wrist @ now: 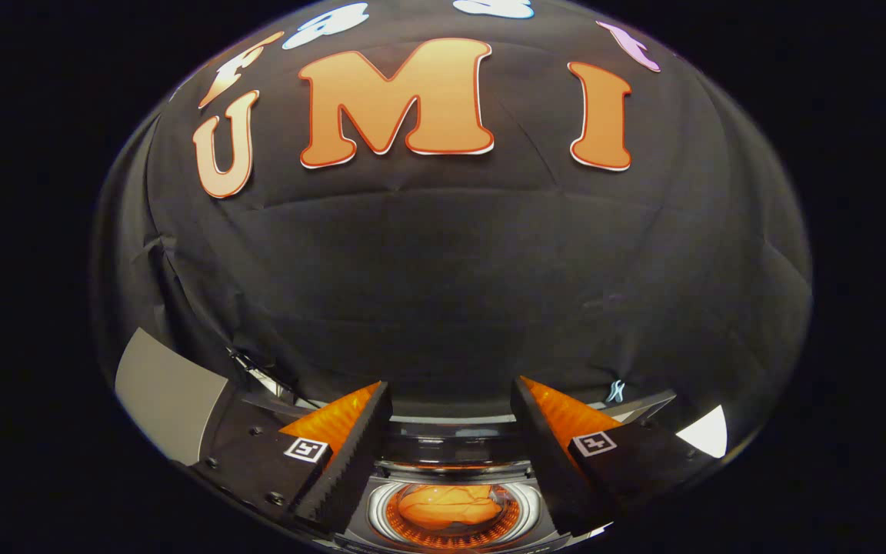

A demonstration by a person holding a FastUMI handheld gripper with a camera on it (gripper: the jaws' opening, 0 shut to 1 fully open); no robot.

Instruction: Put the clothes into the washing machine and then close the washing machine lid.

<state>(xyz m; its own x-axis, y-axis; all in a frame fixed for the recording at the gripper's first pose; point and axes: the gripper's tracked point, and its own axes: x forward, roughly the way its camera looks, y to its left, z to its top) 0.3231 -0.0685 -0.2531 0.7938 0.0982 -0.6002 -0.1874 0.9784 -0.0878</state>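
Note:
My gripper (451,396) is open, its two fingers spread wide with nothing between them. Below and between the fingers lies the washing machine (454,462), seen from above. Its round drum opening (452,512) shows an orange-lit crumpled cloth (447,504) lying inside. A glossy dark band (451,446), likely the lid or the machine's back rim, runs just beyond the drum; I cannot tell whether the lid is up or down. The gripper hangs above the machine, apart from it.
The booth's black cloth wall (451,292) rises straight ahead, beyond the machine. A pale grey panel (166,392) stands to the left of the left finger. A small white patch (708,431) shows to the right of the right finger.

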